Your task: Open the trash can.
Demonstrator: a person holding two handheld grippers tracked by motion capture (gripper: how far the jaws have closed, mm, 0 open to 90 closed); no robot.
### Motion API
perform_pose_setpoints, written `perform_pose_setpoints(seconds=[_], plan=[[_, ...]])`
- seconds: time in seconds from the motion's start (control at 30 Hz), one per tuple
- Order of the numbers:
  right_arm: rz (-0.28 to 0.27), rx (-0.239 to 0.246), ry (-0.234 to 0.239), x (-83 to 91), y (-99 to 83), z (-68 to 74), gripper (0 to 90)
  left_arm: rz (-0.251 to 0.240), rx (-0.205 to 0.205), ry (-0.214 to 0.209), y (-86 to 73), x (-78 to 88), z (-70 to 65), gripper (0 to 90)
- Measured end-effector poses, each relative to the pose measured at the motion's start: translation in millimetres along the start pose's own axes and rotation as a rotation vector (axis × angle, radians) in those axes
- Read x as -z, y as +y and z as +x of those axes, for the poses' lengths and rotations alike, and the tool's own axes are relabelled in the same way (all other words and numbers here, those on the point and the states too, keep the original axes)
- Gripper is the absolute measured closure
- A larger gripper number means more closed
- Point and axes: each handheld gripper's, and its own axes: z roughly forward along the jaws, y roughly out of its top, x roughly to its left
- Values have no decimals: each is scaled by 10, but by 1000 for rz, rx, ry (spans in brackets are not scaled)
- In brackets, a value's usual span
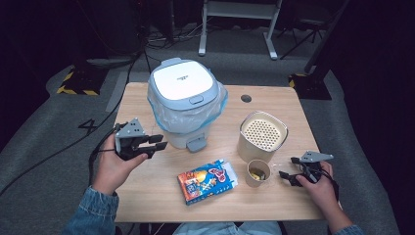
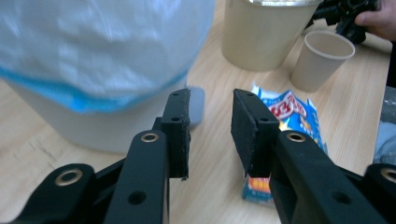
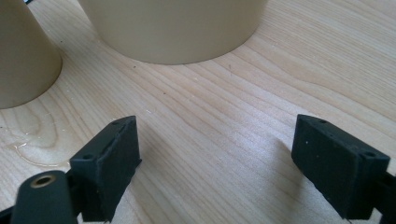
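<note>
The flat blue-and-orange snack packet (image 1: 207, 180) lies on the table (image 1: 274, 205), long axis slanting up-right. The left claw (image 1: 157, 145) hangs narrowly parted and empty; the right claw (image 1: 289, 170) is spread, empty.

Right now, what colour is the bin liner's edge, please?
Blue, on the bin liner; left gripper view shows it best.

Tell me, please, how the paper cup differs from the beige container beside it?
The paper cup is smaller and lower than the beige container. The paper cup is open-topped with yellowish scraps inside, while the beige container carries a perforated insert across its top. The cup tapers; the container is squarish with rounded corners. Both stand upright and are beige.
</note>
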Motion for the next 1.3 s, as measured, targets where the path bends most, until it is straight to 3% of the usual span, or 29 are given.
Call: perform_pose_setpoints(seconds=[0.17,0.4,0.53,0.93,1.1,1.3], plan=[[0,0,-1,0,-1,1,153,-42,-19,-54,222,-24,68,706],[0,0,-1,1,-1,1,153,-79,-36,-90,459,-57,113,717],[-1,-1,-2,1,-1,2,153,-87,-60,-101,605,-72,136,725],[-1,-5,-6,3,-3,8,154,-121,-71,-190,1005,-203,244,800],[-1,-5,-6,3,-3,8,154,-159,-129,-243,1133,-251,306,780],[-1,-6,-6,3,-3,9,154,-171,-103,-238,1232,-352,386,795]])
